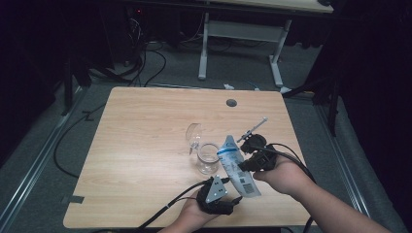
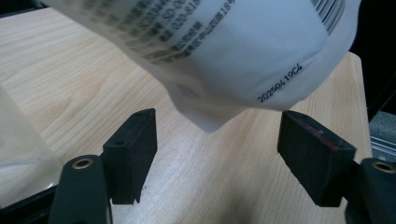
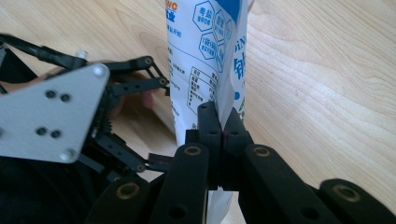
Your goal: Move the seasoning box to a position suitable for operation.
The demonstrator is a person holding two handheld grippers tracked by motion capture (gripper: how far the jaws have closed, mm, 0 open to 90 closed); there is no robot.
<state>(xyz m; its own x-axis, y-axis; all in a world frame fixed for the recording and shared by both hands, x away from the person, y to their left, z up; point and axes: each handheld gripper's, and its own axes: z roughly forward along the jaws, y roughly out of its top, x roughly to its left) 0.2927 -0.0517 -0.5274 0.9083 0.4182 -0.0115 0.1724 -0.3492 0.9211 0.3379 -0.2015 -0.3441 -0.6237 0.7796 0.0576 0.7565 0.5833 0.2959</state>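
Pouch [image 1: 236, 165], white with blue print, is hanging tilted over the near right part of the wooden table [image 1: 145, 145], just right of the clear glass beaker [image 1: 208, 158]. Right gripper [image 1: 253, 158] is pinching the pouch; in the right gripper view its two black jaws are pressing together on the edge of the bag [image 3: 205, 60]. Left gripper [image 1: 228, 196] is sitting near the front table edge with its jaws spread wide. In the left gripper view the pouch's lower corner [image 2: 224, 56] is hanging above the gap between the pads [image 2: 135, 149], touching neither. A clear funnel-like glass piece [image 1: 194, 135] is leaning against the far side of the beaker. A thin metal tool [image 1: 252, 128] is lying on the table beyond the right gripper.
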